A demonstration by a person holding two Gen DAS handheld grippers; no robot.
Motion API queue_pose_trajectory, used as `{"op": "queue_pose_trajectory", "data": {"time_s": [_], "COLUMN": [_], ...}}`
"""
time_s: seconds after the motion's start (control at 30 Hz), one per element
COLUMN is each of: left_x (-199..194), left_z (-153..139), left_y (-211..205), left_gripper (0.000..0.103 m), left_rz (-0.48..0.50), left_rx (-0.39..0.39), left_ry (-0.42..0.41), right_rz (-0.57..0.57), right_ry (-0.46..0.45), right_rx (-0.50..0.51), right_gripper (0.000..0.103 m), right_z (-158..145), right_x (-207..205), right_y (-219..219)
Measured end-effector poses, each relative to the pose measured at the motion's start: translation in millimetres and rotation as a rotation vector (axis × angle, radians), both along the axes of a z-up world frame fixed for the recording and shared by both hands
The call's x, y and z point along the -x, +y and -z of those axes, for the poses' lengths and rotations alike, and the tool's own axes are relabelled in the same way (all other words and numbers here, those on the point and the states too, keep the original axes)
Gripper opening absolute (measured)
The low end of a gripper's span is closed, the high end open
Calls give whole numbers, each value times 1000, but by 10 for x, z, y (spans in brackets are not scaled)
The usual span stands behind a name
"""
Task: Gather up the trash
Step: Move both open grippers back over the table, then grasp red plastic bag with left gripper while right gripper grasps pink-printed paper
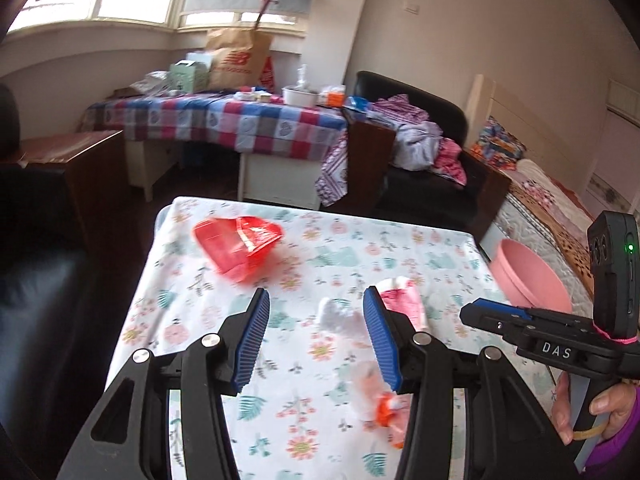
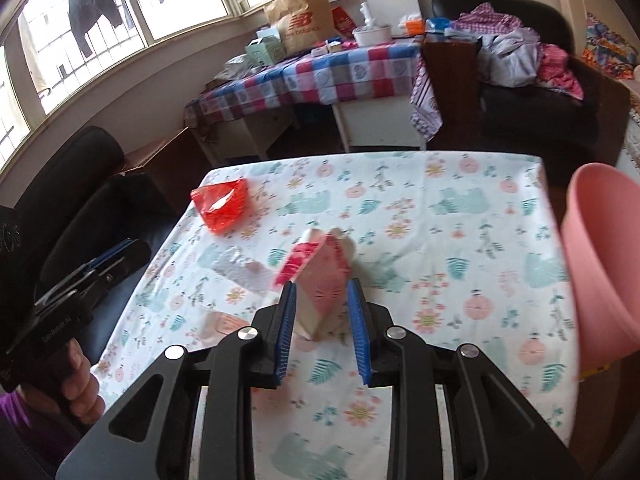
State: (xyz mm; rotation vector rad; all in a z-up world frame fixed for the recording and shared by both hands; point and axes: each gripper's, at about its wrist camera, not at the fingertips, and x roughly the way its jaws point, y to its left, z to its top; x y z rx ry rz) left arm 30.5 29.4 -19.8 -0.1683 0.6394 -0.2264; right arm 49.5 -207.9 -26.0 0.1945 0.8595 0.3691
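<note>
On the floral-cloth table (image 1: 440, 256) lie a red plastic bag (image 1: 236, 246), a crumpled white tissue (image 1: 340, 316), a pink and white carton (image 1: 402, 304) and a pale wrapper with an orange bit (image 1: 384, 404). My left gripper (image 1: 316, 340) is open and empty, hovering above the tissue. My right gripper (image 2: 322, 328) is shut on the pink and white carton (image 2: 324, 280), held just above the table (image 2: 460, 248). The red bag (image 2: 220, 204) and the tissue (image 2: 240, 268) lie to its left. The right gripper also shows in the left wrist view (image 1: 496, 316).
A pink bin (image 2: 600, 272) stands off the table's right edge; it also shows in the left wrist view (image 1: 528, 276). A dark sofa (image 1: 36, 280) is on the left. A cluttered checked-cloth table (image 1: 224, 120), an armchair with clothes (image 1: 420, 148) and a bed (image 1: 552, 208) stand behind.
</note>
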Motion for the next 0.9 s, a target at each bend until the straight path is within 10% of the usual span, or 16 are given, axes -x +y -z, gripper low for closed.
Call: {"op": "queue_pose_trajectory", "data": {"time_s": [0.9], "left_x": [-532], "left_z": [235], "left_y": [238], "left_gripper": [47], "left_rz": [-104], "left_rx": [39], "left_ry": [50], "right_rz": [55], "right_ry": [7], "right_rx": [108], "right_gripper": [14], "right_z": [443], "right_x": [-59], "right_y": [-18]}}
